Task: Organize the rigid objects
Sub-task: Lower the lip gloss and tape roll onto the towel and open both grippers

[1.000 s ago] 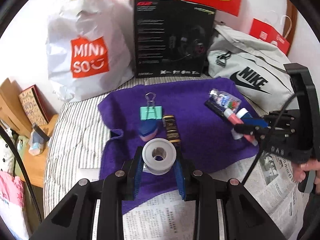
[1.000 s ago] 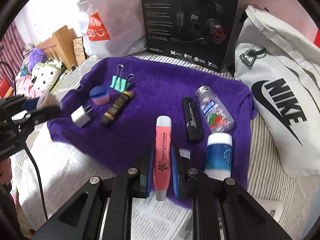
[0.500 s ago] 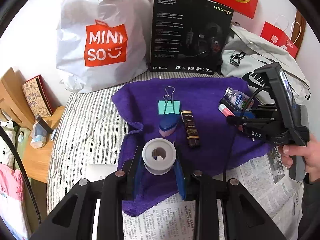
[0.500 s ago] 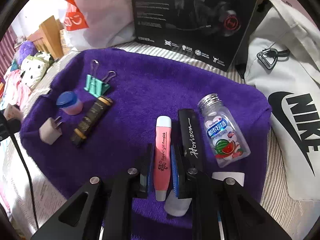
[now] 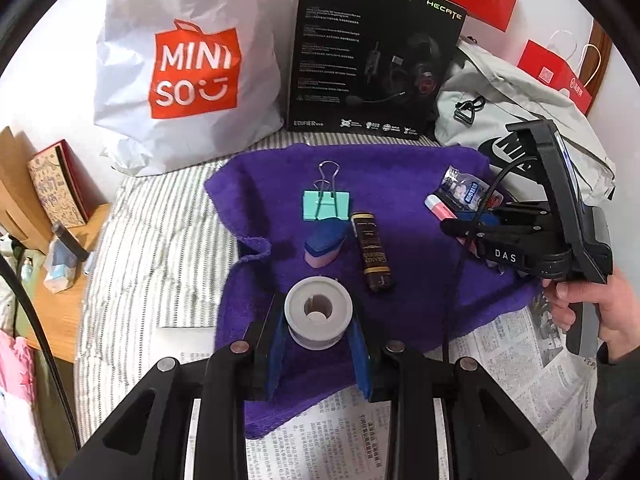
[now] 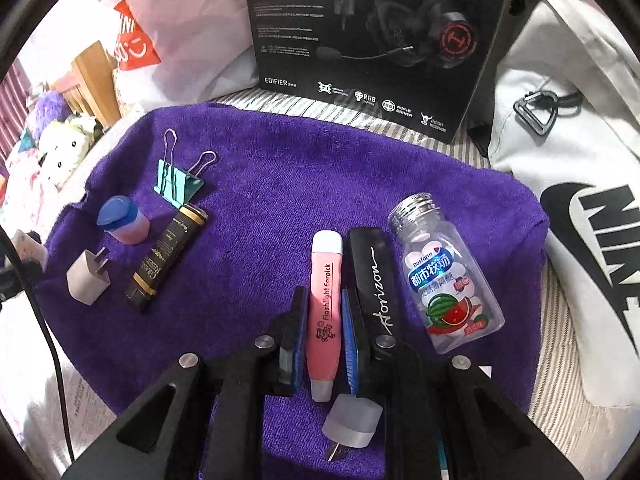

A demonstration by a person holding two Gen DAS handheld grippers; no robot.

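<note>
My left gripper (image 5: 318, 354) is shut on a white tape roll (image 5: 318, 310) above the near edge of the purple towel (image 5: 404, 184). My right gripper (image 6: 325, 320) is shut on a pink flashlight earpick (image 6: 325, 300), low over the towel (image 6: 280, 200) beside a black Horizon case (image 6: 374, 276) and a clear candy bottle (image 6: 444, 276). On the towel's left lie a teal binder clip (image 6: 176, 184), a blue-lidded pink jar (image 6: 122, 220), a dark brown tube (image 6: 166, 260) and a white plug (image 6: 86, 278). The right gripper also shows in the left wrist view (image 5: 452, 226).
A black headset box (image 5: 372, 52), a Miniso bag (image 5: 188, 68) and a white Nike bag (image 6: 580, 184) stand behind the towel. Newspaper (image 5: 532, 364) lies in front. A white cap (image 6: 352, 420) lies under the right gripper. A wooden side table (image 5: 52, 240) is left.
My right gripper has carried the pink earpick forward and down beside the black case. My left gripper with the tape roll has drawn back a little, more of the bags show.
</note>
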